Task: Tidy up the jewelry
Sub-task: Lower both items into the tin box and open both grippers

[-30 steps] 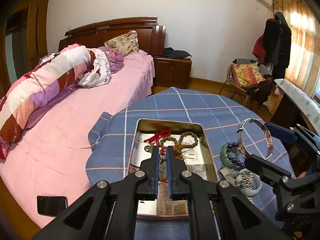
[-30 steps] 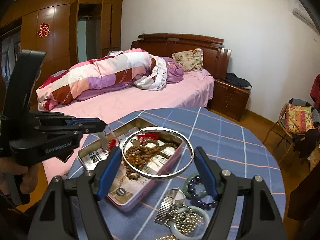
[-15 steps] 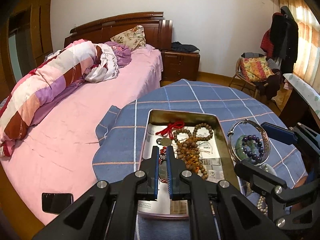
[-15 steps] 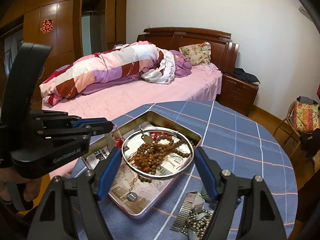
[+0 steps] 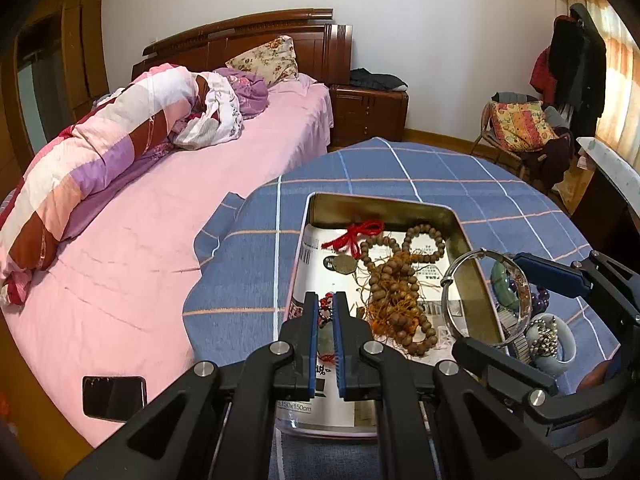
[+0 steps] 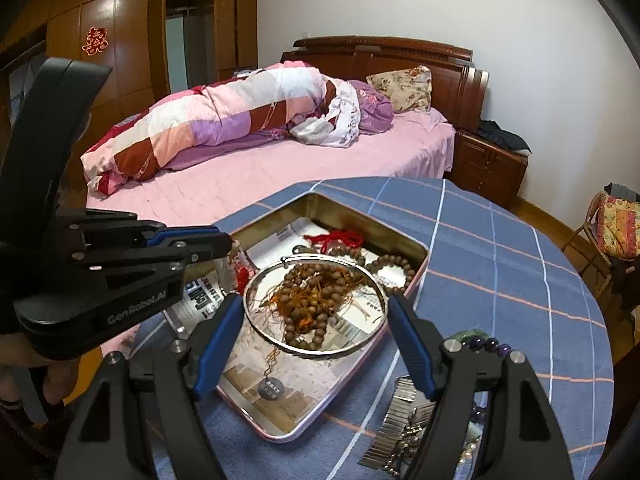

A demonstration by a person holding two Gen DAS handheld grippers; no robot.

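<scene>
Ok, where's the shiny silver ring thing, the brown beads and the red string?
silver bangle (image 6: 256, 330), right wrist view, its near left rim.
brown beads (image 6: 320, 300), right wrist view, middle of the pile.
red string (image 5: 356, 234), left wrist view, its knot.

Setting: a lived-in home bedroom. A wooden bed with carved headboard is taking up the far side, pink sheet on it, a patchwork quilt lying bundled along it and a floral pillow leaning at the head. A wooden nightstand is standing beside the bed. Coats are hanging by the curtained window; a chair is holding a cushion. Wardrobe panelling is lining the left wall.
</scene>
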